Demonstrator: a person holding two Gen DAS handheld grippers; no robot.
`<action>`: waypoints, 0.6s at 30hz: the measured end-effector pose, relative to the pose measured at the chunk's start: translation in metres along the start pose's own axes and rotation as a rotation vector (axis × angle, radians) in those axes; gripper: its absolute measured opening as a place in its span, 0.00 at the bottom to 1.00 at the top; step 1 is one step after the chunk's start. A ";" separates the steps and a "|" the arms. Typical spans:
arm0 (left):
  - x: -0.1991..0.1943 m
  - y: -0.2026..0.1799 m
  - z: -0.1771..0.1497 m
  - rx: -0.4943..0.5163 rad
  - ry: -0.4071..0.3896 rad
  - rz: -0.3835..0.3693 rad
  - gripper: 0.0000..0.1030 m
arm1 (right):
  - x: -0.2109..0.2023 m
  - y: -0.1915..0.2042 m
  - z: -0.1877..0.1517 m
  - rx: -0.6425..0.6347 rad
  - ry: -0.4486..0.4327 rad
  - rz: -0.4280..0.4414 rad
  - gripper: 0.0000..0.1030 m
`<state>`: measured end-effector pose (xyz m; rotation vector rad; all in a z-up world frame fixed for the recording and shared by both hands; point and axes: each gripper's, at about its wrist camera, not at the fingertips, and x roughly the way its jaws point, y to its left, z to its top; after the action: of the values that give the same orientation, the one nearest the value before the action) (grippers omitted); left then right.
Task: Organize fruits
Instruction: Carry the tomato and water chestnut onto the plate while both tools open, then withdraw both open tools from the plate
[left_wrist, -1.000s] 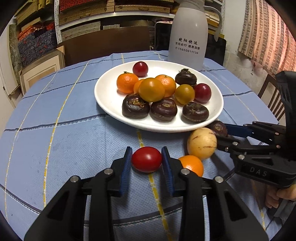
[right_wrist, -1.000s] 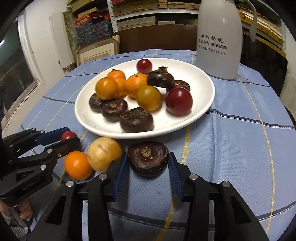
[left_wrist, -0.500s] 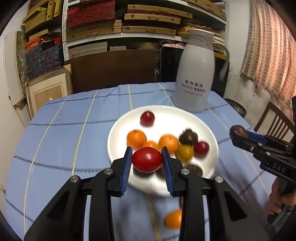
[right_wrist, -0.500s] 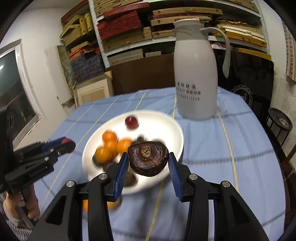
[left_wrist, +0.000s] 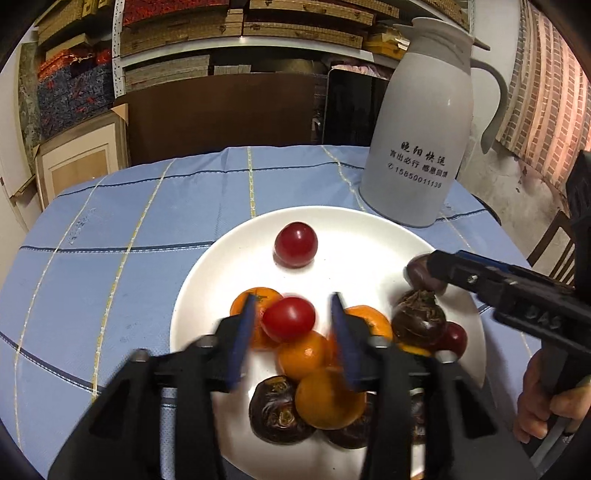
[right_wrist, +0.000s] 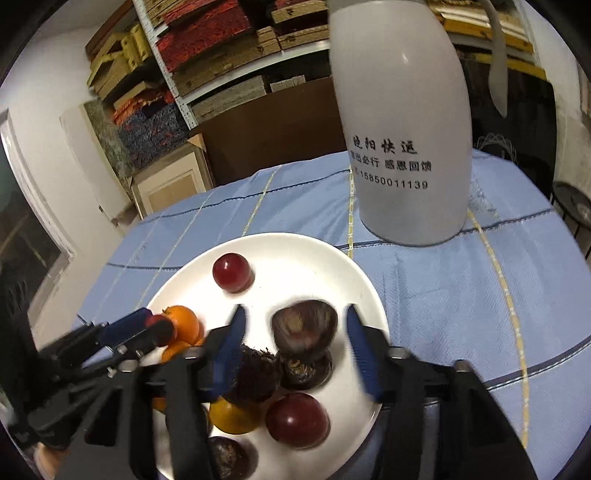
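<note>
Red tomato (left_wrist: 289, 319) between spread fingers of left hand-held gripper (left_wrist: 291, 341), above plate (left_wrist: 229, 258).

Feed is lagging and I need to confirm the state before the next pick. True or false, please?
1. Both tools are open. True: the left tool has gaps on both sides of the tomato, and the right tool has gaps on both sides of the dark chestnut.
2. The tomato is over the plate. True.
3. The jug lies on its side. False: it stands upright behind the plate.
4. The plate holds only oranges. False: it also holds chestnuts and red fruit.
5. One red fruit sits apart from the pile. True.
</note>
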<state>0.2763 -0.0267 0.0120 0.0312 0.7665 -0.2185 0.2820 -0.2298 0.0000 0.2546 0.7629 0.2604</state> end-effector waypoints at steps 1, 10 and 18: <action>-0.001 0.000 -0.002 -0.001 -0.004 0.007 0.54 | -0.002 0.000 0.000 0.002 -0.004 0.003 0.59; -0.045 0.006 -0.027 -0.022 -0.036 0.044 0.58 | -0.058 0.022 -0.012 -0.027 -0.083 0.044 0.63; -0.099 0.024 -0.082 -0.070 -0.065 0.088 0.64 | -0.092 0.038 -0.066 -0.092 -0.098 0.037 0.65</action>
<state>0.1555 0.0240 0.0201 -0.0082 0.7061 -0.1088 0.1667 -0.2155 0.0256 0.1938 0.6478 0.3151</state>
